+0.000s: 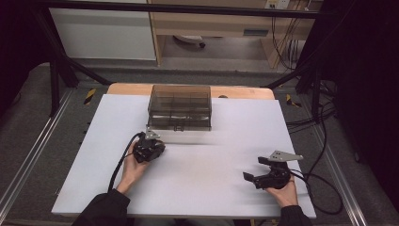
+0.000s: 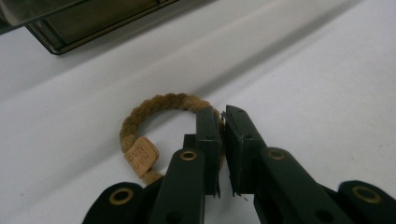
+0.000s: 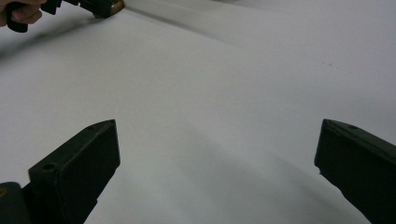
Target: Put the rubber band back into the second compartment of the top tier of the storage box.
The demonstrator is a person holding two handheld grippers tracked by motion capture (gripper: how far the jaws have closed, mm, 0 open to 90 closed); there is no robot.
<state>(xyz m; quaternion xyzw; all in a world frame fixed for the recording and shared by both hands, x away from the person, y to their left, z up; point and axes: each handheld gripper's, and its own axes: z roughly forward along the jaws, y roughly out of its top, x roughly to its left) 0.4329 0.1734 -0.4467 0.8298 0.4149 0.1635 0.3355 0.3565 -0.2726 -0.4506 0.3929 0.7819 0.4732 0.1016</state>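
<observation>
Two hand-held grippers work over a white table [image 1: 197, 188]. The left gripper [image 2: 223, 122] has its jaws drawn close together and pinches one side of a braided brown hair tie [image 2: 154, 105], which lies flat on the white surface. The tie's loop curves away to the left of the jaws, and a small tan tag [image 2: 141, 156] with stamped letters sits on the near part of the loop. In the high view the left gripper [image 1: 149, 136] sits just in front of the left corner of a smoky see-through box [image 1: 179, 106] with inner compartments; the box stands at the far middle of the table. In the left gripper view the lower edge of that box [image 2: 93, 23] runs across the top left, near the tie but apart from it.

The right gripper [image 1: 254, 168] rests near the front right of the table, well apart from the box and the tie. In its own view the right gripper [image 3: 217, 158] has its jaws spread wide with bare table between them, holding nothing. The left gripper [image 3: 84, 5] and the fingers around it appear at the top left of that view.
</observation>
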